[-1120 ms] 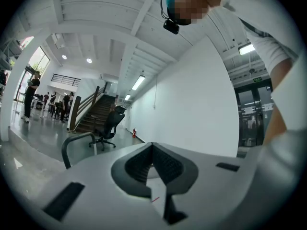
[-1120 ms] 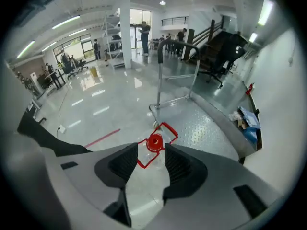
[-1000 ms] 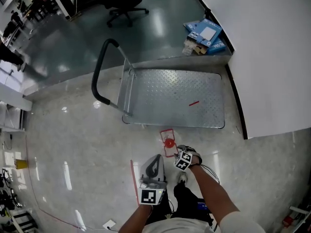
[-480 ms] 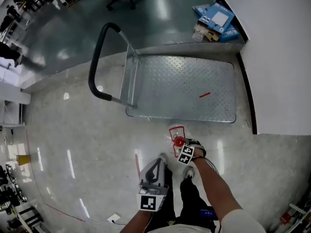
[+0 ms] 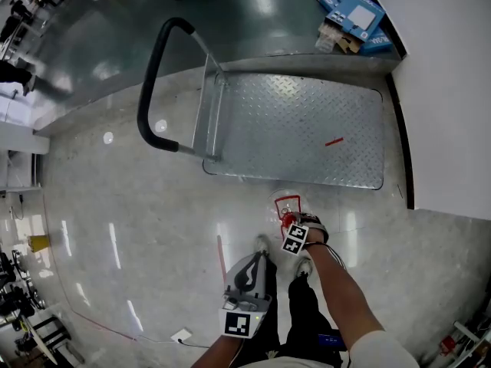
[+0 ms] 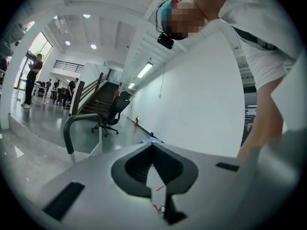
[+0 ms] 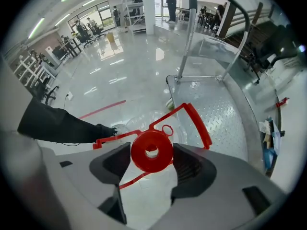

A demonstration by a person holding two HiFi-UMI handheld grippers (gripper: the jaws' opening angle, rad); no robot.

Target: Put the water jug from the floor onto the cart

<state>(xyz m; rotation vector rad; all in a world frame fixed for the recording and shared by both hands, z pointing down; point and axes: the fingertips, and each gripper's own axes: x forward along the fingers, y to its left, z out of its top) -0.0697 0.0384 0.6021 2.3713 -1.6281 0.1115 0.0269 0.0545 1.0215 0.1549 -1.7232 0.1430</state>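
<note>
Two tools show: the right tool (image 5: 290, 225) points down, jaws opening around the red cap (image 7: 152, 150) of the water jug (image 5: 281, 199), probably to lift it off the floor (image 5: 153, 205) beside the cart (image 5: 291, 129); the left tool (image 6: 152, 147) is closed, empty.

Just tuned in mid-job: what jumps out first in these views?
The red cap of the water jug on the floor, right between the opening jaws of the right gripper, which don't press it. Just beyond stands the diamond-plate cart with its black handle, near the white wall.
</note>
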